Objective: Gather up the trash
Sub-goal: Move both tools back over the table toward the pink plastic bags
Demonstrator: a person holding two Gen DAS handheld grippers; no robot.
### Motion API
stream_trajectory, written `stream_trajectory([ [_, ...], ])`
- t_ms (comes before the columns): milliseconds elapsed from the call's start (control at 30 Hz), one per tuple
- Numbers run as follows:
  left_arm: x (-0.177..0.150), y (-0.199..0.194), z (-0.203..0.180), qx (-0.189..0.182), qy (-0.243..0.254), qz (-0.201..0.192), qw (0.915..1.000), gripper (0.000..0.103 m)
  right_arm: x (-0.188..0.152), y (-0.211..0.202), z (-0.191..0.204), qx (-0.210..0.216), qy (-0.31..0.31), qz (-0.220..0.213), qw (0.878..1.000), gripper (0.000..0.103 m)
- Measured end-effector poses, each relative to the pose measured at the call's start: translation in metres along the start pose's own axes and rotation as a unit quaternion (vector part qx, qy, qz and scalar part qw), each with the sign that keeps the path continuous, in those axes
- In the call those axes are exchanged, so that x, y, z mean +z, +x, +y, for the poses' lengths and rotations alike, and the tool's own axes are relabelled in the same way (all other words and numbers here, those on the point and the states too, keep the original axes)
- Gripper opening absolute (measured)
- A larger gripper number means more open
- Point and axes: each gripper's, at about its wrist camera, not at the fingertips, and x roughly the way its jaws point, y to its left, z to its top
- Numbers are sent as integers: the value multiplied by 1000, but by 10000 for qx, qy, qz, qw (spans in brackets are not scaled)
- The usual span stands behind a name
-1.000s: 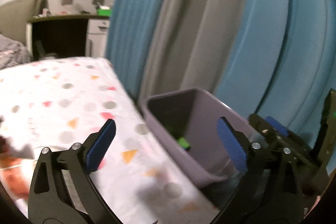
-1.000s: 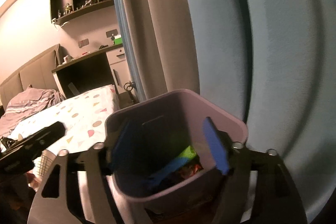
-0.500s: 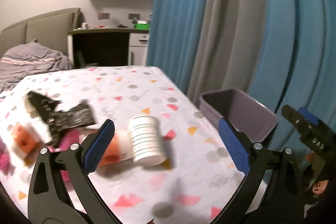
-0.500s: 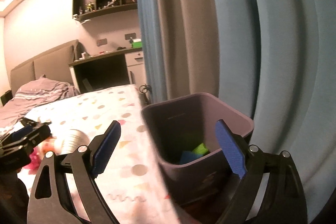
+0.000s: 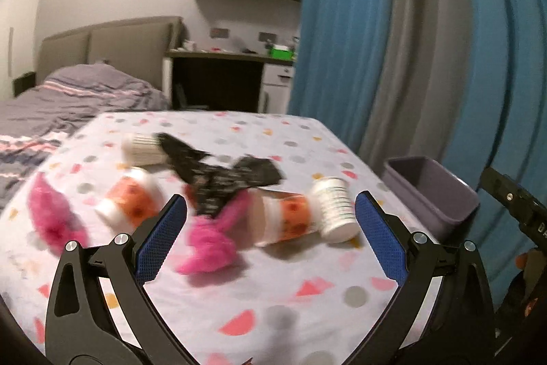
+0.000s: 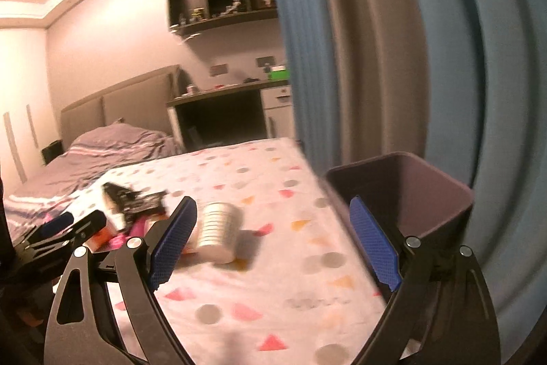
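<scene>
Left wrist view: left gripper (image 5: 270, 230) fingers spread wide, nothing between them, hovering over the patterned bed cover (image 5: 273, 307). Ahead lies trash, blurred: pink fluffy wad (image 5: 208, 248), black wrapper (image 5: 222, 177), orange-and-white cup (image 5: 283, 221) touching a white ribbed cup (image 5: 335, 209), another orange cup (image 5: 128, 200). Purple bin (image 5: 434, 197) stands beside the bed edge at right. Right wrist view: right gripper (image 6: 273, 248) also spread, empty; bin (image 6: 444, 214) just behind its right finger, blue curtain (image 6: 478, 57) beyond.
</scene>
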Motion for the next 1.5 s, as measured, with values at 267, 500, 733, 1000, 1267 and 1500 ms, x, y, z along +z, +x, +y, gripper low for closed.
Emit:
stream_trajectory([
  [267, -1, -28, 56, 605, -215, -244, 9976, 97, -10, 10, 58, 545, -315, 163, 9979, 88],
  [500, -3, -44, 102, 1119, -507, -340, 9918, 97, -28, 31, 108, 957, -548, 506, 9926, 86],
  [733, -9, -62, 135, 1369, -629, -372, 9879, 97, -52, 63, 155, 1272, -825, 1028, 9831, 74],
  [1000, -16, -75, 171, 1558, -842, -398, 9834, 97, -66, 96, 192, 1350, -1026, 1437, 9750, 64],
  [1267, -22, -79, 197, 1693, -994, -356, 9799, 97, -75, 124, 202, 1283, -1093, 1815, 9688, 57],
  [1500, -27, -72, 210, 1658, -1122, -267, 9794, 97, -82, 139, 204, 1309, -1112, 2097, 9626, 48],
])
